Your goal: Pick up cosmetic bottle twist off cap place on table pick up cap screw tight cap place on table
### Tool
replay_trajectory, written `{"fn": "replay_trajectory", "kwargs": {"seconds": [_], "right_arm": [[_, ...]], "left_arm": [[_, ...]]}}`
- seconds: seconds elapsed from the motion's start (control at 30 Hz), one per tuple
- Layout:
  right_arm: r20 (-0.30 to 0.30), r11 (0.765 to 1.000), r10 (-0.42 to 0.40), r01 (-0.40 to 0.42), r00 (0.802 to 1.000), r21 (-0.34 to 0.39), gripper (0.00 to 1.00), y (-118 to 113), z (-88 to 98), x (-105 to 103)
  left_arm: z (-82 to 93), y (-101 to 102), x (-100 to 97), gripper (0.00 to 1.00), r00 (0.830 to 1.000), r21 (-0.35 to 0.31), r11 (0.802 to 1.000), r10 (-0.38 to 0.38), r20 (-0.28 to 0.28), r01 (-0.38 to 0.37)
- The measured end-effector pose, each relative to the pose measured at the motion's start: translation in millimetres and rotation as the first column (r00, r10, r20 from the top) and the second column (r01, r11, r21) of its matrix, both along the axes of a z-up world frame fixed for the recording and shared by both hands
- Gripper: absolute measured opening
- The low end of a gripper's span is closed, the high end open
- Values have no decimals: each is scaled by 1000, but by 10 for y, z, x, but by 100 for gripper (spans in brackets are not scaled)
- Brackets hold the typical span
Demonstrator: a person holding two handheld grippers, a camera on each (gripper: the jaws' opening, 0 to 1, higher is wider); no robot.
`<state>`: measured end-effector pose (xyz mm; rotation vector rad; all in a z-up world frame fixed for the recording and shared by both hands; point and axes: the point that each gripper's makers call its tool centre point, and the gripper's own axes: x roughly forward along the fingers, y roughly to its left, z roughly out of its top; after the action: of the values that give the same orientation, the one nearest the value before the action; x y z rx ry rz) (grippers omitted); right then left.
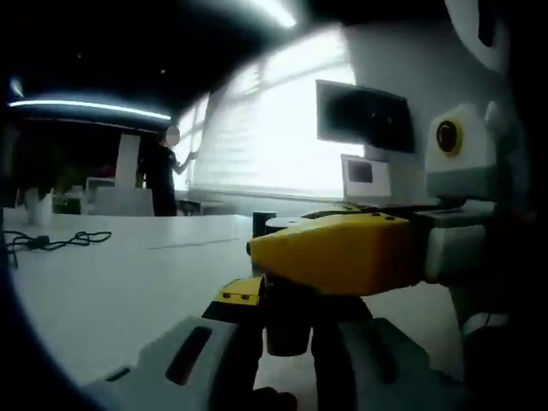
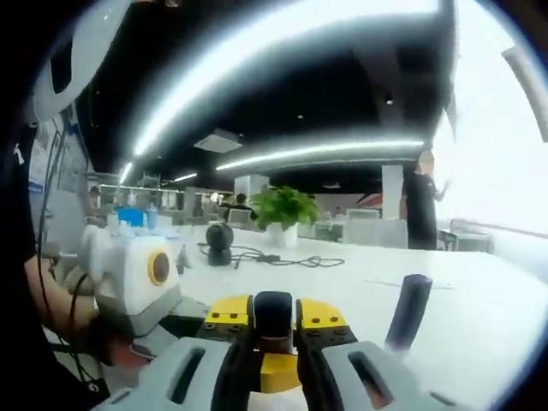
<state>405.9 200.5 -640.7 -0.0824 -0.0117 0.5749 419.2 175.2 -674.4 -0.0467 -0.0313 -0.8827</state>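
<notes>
In the right gripper view, the right gripper [image 2: 274,342] rises from the bottom with its grey jaws drawn in on a dark cap [image 2: 273,313], which sits between the yellow pads. Whether the bottle body hangs under that cap is hidden by the jaws. Just right of the jaws a dark slim bottle [image 2: 408,312] stands tilted on the white table [image 2: 479,317], apart from the gripper. To the left, the left gripper [image 2: 141,278] comes in as a white block with a yellow ring, held by a hand [image 2: 64,300] with a cable running along the arm. Farther back on the table sit a small round black camera [image 2: 219,243], a loose black cable [image 2: 282,257] and a potted plant [image 2: 282,210]. Far right, a person [image 2: 421,205] in dark clothes stands by the bright window.

In the left gripper view, the left gripper [image 1: 287,330] has its grey jaws low in the picture, pinching a dark cylinder [image 1: 287,330] from both sides; I cannot tell what part of the bottle it is. The right gripper's yellow body [image 1: 342,253] crosses just beyond them, its white block [image 1: 458,154] at right. The table [image 1: 111,282] stretches left, with a black cable [image 1: 60,241] far off. Beyond stand a laptop [image 1: 366,178], a dark screen [image 1: 364,116], blinds [image 1: 257,128] and the person [image 1: 161,175].
</notes>
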Motion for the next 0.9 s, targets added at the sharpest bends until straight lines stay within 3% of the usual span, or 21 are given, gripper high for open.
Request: {"fn": "replay_trajectory", "kwargs": {"seconds": [0.37, 0.73, 0.9], "right_arm": [[-12, 1000, 23, -23, 1000, 0, 9, -49, 1, -30], [-22, 980, 198, -198, 980, -7, 9, -65, 44, -145], [-50, 948, 317, -315, 947, 46, 9, -47, 31, -261]], "left_arm": [[-4, -33, -33, 10, 999, 5, 999, -33, -1, 33], [43, -125, -190, 10, 986, 46, 985, -167, 14, 167], [30, -162, -311, 10, 967, 72, 964, -256, -10, 256]]}}
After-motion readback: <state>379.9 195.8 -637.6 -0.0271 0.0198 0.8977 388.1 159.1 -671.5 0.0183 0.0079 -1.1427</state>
